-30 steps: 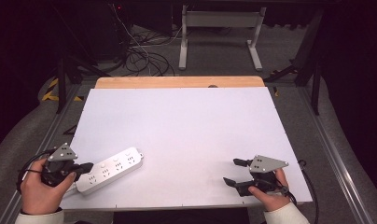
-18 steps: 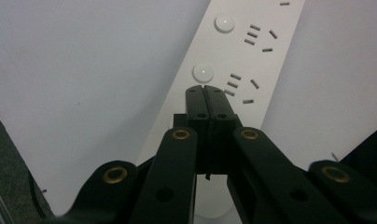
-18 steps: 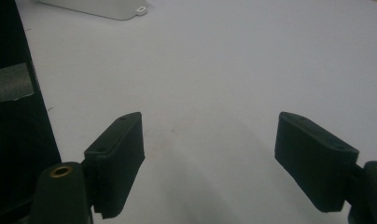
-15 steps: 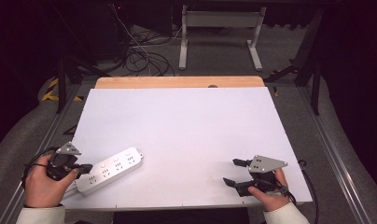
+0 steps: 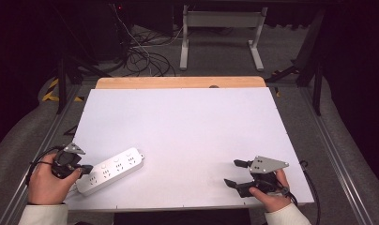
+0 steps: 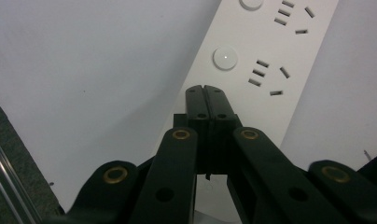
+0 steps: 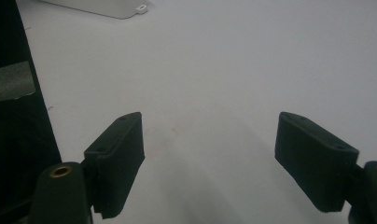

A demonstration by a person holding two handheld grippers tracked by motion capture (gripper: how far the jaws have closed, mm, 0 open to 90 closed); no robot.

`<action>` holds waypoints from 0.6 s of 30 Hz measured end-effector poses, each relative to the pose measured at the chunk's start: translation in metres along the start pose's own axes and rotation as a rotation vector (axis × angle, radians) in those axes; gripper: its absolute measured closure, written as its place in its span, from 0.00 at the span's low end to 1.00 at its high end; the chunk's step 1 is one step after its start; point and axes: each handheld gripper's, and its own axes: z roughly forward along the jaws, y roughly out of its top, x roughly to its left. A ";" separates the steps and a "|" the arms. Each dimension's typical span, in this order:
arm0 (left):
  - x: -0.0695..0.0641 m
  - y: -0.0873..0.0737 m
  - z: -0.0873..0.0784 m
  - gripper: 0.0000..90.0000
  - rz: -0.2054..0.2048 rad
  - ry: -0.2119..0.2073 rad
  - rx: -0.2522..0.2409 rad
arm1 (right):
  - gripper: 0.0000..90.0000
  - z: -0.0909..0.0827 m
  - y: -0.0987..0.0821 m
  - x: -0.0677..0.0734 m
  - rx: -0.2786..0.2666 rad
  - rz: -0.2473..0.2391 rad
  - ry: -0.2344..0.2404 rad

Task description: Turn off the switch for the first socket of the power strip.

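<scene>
- The room around the table is dark; a grey floor (image 5: 216, 56) runs behind it, with a tangle of black cables (image 5: 143, 56) at the back left and the white legs of another stand (image 5: 220, 33) at the back centre.
- The table (image 5: 187, 126) is covered by a large white sheet; a strip of bare wood (image 5: 178, 82) shows along its far edge, and metal rails (image 5: 335, 150) run down both sides.
- A white power strip (image 5: 110, 170) lies flat on the sheet near the front left corner, set at a slant with its far end pointing toward the table's middle. In the left gripper view its round buttons (image 6: 225, 56) and socket slots are plain to see.
- The person's left hand (image 5: 47, 183) holds the left gripper (image 5: 87, 168) at the near end of the strip. In the left gripper view (image 6: 206, 93) its two black jaws are pressed together with nothing between them, tips just over the strip's near end; whether they touch it I cannot tell.
- The person's right hand (image 5: 269, 192) holds the right gripper (image 5: 235, 173) near the front right of the sheet, well apart from the strip. In the right gripper view (image 7: 210, 140) its jaws stand wide apart over bare white sheet, grasping nothing.
- A corner of the strip (image 7: 102, 7) shows at the top left of the right gripper view.
</scene>
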 end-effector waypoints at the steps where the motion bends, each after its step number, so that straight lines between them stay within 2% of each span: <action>1: 0.000 0.000 0.001 1.00 0.002 0.000 0.003 | 0.27 0.000 0.000 0.000 -0.001 0.000 0.000; 7: 0.001 0.000 0.005 1.00 0.000 0.000 0.024 | 0.27 0.000 0.000 0.000 0.000 0.001 0.000; 18: 0.002 -0.001 0.006 1.00 0.003 0.001 0.021 | 0.27 0.000 0.000 0.000 0.001 -0.002 0.002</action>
